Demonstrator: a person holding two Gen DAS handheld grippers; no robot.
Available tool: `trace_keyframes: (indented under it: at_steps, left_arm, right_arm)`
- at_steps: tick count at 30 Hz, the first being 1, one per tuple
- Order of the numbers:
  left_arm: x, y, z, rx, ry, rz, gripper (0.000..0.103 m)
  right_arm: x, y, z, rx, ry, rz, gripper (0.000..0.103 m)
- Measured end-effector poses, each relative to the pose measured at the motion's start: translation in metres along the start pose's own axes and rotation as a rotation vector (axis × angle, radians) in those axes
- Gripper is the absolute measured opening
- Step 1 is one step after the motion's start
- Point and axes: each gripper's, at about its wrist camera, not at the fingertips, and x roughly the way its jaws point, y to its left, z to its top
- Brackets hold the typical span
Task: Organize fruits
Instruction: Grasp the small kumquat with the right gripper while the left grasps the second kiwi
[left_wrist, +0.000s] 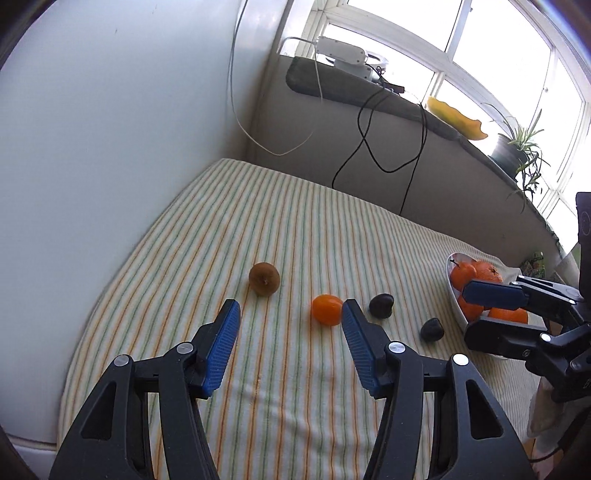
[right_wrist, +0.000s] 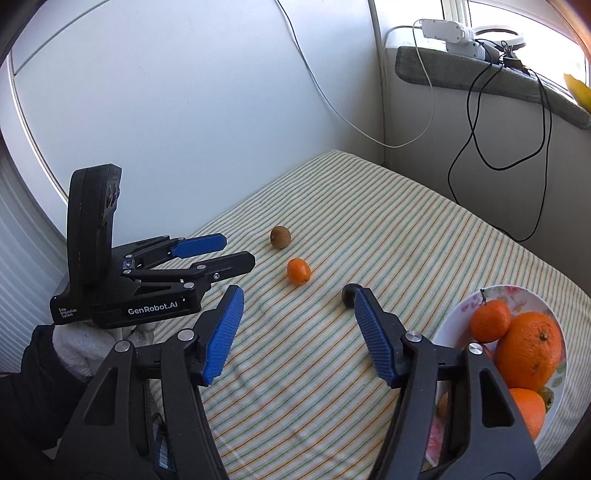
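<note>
On the striped cloth (left_wrist: 295, 229) lie a brown kiwi (left_wrist: 264, 278), a small orange fruit (left_wrist: 325, 309) and two dark fruits (left_wrist: 381, 305) (left_wrist: 432, 329). A white flowered plate (right_wrist: 458, 314) at the right holds several oranges (right_wrist: 530, 349). My left gripper (left_wrist: 291, 310) is open and empty above the cloth, its right finger next to the small orange fruit. My right gripper (right_wrist: 298, 297) is open and empty beside the plate. In the right wrist view the kiwi (right_wrist: 280, 237) and the small orange fruit (right_wrist: 298, 271) lie ahead; one dark fruit (right_wrist: 347, 293) peeks from behind the right finger.
A white wall (left_wrist: 110, 147) bounds the cloth on the left. A grey-topped sill (left_wrist: 388, 99) behind carries a white device (left_wrist: 341, 53), black and white cables (left_wrist: 369, 147), a yellow object (left_wrist: 456, 118) and a potted plant (left_wrist: 517, 147).
</note>
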Motion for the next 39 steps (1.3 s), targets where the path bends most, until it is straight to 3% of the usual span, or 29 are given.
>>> trace_keyframes:
  at_steps: [2,11,23,39]
  left_arm:
    - [0.005,0.005,0.003,-0.008,0.006,-0.008,0.05]
    - [0.027,0.013,0.01,-0.031,0.042,-0.03,0.042]
    - [0.046,0.014,0.013,-0.02,0.076,-0.035,0.041]
    - [0.059,0.018,0.013,-0.026,0.101,-0.021,0.026]
  right_arm:
    - [0.01,0.001,-0.001,0.013,0.017,0.007,0.054]
    - [0.059,0.011,-0.003,0.027,0.09,-0.002,0.041]
    - [0.099,0.016,0.005,0.014,0.117,-0.069,0.038]
    - [0.132,0.014,0.014,-0.013,0.138,-0.097,0.032]
